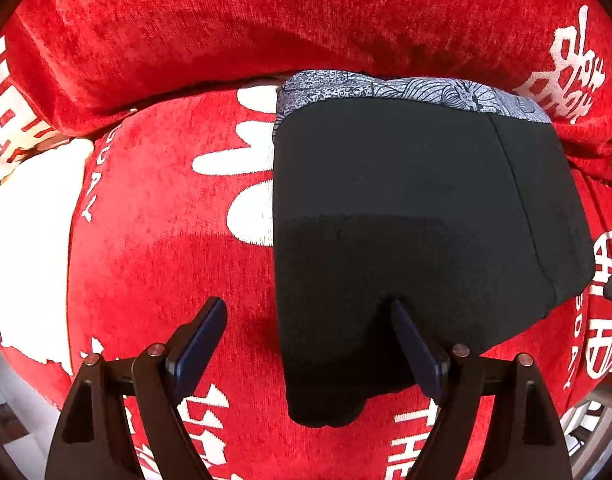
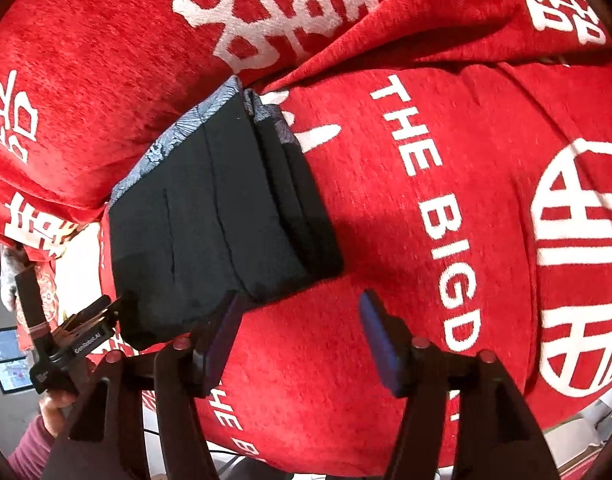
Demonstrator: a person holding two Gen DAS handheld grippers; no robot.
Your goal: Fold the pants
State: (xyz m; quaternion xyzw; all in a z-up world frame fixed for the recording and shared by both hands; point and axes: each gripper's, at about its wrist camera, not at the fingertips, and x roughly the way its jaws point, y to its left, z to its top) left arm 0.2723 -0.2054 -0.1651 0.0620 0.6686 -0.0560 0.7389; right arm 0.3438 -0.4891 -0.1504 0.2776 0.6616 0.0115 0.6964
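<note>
Left wrist view: folded black fabric pants (image 1: 406,220) with a blue-grey patterned waistband (image 1: 410,90) lie as a compact block on the red chenille cover with white lettering (image 1: 154,260), waistband edge at 12 o'clock against a red cushion roll (image 1: 226,32). Left gripper (image 1: 310,340) points down at the block's near edge, jaws spread wide; the right-hand pad touches the pants' near hem, the left-hand pad sits over bare cover. No grip on the cloth.

Right wrist view: pants (image 2: 210,220) lie at 10 o'clock from the right gripper (image 2: 302,320). Its jaws stand apart over red cover; the left-hand pad is just beside the block's near corner, nothing between the pads. Left gripper (image 2: 90,316) appears at 9 o'clock, held by a hand (image 2: 56,408) in a maroon sleeve (image 2: 28,452).
</note>
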